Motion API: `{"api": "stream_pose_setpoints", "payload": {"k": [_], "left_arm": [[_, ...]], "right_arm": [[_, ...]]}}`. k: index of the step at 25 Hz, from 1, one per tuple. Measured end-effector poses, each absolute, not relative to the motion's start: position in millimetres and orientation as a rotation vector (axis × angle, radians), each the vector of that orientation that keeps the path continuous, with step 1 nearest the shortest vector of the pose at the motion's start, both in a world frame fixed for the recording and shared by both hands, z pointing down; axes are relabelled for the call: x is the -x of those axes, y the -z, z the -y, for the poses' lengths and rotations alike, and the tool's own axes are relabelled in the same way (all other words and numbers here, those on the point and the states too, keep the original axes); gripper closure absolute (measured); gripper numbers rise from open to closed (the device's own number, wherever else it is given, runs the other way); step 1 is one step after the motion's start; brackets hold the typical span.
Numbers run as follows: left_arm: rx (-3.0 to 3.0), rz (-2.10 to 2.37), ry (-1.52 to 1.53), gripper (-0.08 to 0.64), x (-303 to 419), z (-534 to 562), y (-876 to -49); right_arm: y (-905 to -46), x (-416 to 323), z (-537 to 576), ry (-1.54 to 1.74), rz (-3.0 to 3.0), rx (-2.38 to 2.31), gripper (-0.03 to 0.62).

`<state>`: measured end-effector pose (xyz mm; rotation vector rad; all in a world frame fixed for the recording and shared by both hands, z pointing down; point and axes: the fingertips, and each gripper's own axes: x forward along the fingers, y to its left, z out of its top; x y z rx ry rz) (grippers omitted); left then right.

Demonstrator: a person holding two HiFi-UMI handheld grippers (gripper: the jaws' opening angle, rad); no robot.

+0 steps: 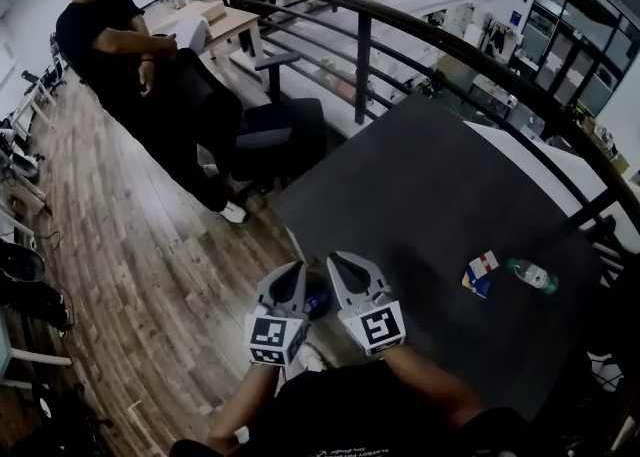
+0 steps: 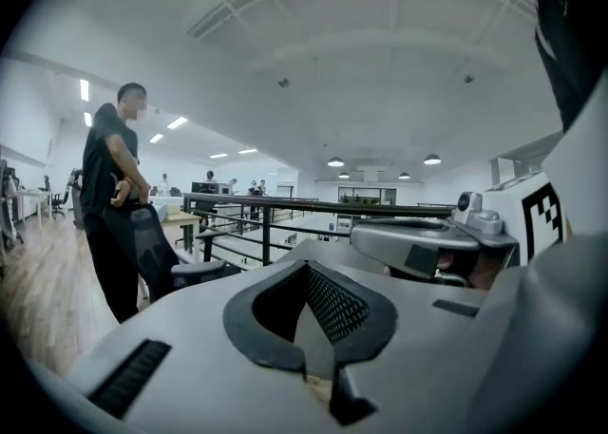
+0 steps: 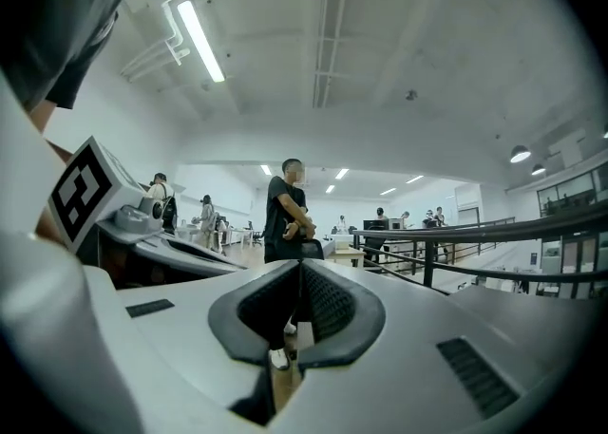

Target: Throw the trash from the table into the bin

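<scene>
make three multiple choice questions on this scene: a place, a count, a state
1. Where is the plastic bottle? A on the floor. B on the chair. C on the table, beside the small carton.
2. How many pieces of trash lie on the table? A one. B two. C four.
3. How are the left gripper and right gripper? A both shut and empty. B both wide open. C both shut on the carton.
Answers: 1 C, the head view shows it on the table's right side by the carton. 2 B, only the bottle and the carton are there. 3 A, each gripper view shows jaws together with nothing between them.
</scene>
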<state>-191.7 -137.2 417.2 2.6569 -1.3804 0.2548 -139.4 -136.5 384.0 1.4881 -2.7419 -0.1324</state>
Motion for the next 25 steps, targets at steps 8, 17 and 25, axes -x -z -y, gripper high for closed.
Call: {"api": "stream_pose_setpoints", "payload": {"k": [8, 17, 25], "left_arm": [[-2.759, 1.156, -0.306, 0.537, 91, 121, -422], [-2.91, 0.849, -0.454, 0.537, -54, 85, -448], [-2.962, 0.686, -0.53, 0.537, -150, 59, -465]], "right_arm": [[-375, 48, 111, 0.133, 2.63, -1.718, 0.568], [-402, -86, 64, 0.066, 2.41, -1.962, 0.568], [-429, -190, 9, -0.019, 2.237, -2.141, 0.568]]}}
